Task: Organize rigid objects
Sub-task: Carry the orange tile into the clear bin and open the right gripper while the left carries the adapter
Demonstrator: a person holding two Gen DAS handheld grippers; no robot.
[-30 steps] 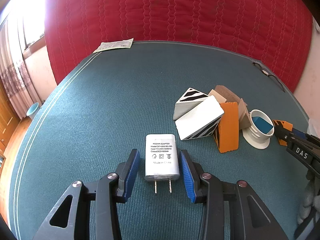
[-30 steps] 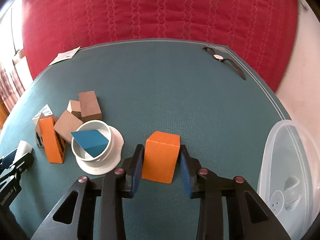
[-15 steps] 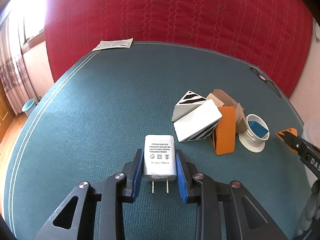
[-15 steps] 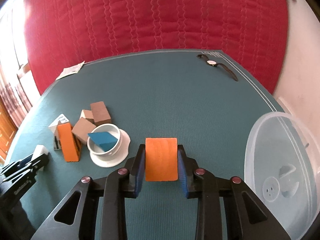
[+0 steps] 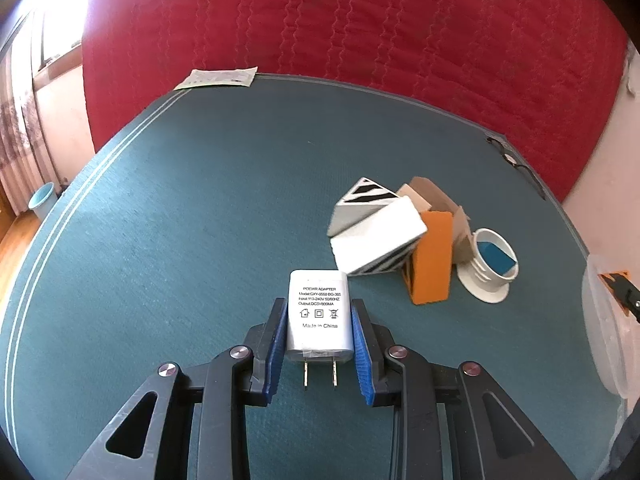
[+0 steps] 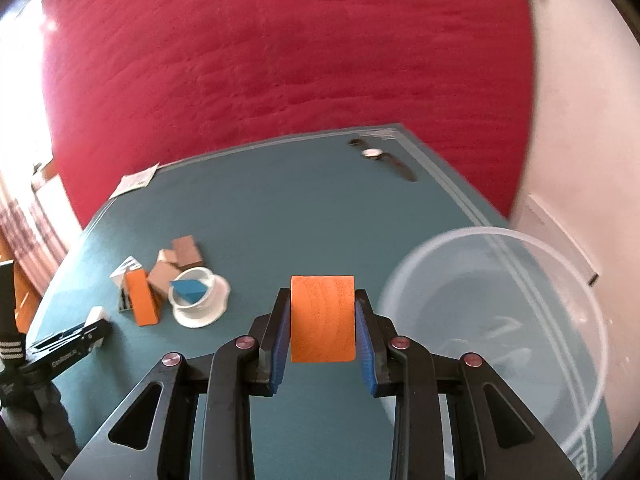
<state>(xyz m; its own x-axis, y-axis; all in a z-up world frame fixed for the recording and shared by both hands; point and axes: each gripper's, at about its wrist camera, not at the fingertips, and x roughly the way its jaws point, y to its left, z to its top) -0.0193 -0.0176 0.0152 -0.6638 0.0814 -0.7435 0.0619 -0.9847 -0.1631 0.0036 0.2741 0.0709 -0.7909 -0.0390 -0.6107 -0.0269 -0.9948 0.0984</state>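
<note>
Grippers clamp white adapter and orange block; clear tub alongside

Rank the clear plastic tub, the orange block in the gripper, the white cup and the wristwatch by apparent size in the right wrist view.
1. Clear plastic tub
2. Orange block, though its nearness to the camera inflates it
3. White cup
4. Wristwatch, smallest, but also farthest away
</note>
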